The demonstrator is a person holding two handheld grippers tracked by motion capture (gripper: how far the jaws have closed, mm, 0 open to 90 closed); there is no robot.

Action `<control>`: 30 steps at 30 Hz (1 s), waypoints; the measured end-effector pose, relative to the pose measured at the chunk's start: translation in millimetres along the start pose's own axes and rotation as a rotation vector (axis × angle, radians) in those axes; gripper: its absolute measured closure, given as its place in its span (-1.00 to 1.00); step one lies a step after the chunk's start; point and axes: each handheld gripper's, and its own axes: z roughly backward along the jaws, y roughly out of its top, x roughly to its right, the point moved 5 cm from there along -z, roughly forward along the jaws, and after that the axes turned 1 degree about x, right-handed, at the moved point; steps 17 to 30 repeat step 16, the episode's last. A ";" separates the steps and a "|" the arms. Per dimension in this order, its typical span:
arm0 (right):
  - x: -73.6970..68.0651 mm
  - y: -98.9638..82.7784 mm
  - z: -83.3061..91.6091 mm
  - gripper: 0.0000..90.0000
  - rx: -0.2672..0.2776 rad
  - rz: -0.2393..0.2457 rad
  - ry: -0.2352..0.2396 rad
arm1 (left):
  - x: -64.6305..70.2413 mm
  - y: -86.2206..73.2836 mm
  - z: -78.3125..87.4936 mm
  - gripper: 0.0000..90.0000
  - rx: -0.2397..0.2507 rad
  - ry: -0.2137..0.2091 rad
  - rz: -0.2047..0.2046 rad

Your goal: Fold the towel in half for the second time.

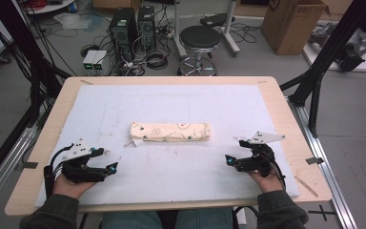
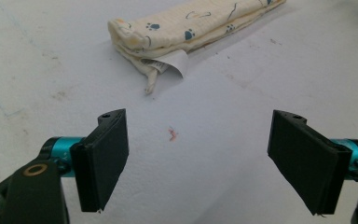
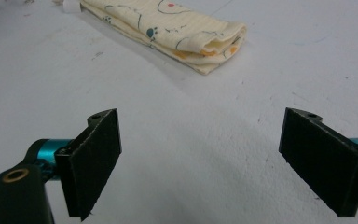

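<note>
The folded cloth [image 1: 170, 132] lies near the middle of the bench [image 1: 38, 157], on the white mat [image 1: 181, 176], its long side running across in front of me. It is a cream fabric printed with paw marks, folded into a narrow, thick bundle of several layers. I judge it light, soft and floppy: it will sag and may unfold if I lift it by one point, and the top layer could peel away if I pinch too shallowly. Nothing about it looks fragile or slippery.

At its left end a white label [image 2: 175, 63] and a loose corner stick out, seen in the left gripper view; I would not take hold there. Better to bite across the full stack at each short end, so all the layers are caught together.

My left tongs [image 1: 108, 160] rest low on the mat, well short of the cloth, jaws spread wide with nothing between them. My right tongs [image 1: 235, 153] sit likewise on the other side, jaws wide apart and empty, the cloth's right end [image 3: 223, 39] ahead of them.
</note>
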 end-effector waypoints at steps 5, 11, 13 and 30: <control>0.5 -5.9 1.7 -0.73 -0.007 -0.006 0.002 | 4.1 -1.7 3.9 -0.54 0.005 0.003 -0.005; -0.4 -7.4 2.4 -0.73 -0.001 -0.004 0.004 | 5.9 -3.1 1.4 -0.54 0.002 0.017 -0.007; -1.0 -7.8 0.9 -0.73 -0.006 -0.003 0.009 | 6.3 -2.7 1.0 -0.54 0.006 0.020 -0.006; -1.8 -8.3 0.0 -0.73 -0.013 -0.002 0.006 | 6.5 -2.6 0.6 -0.54 0.004 0.021 -0.011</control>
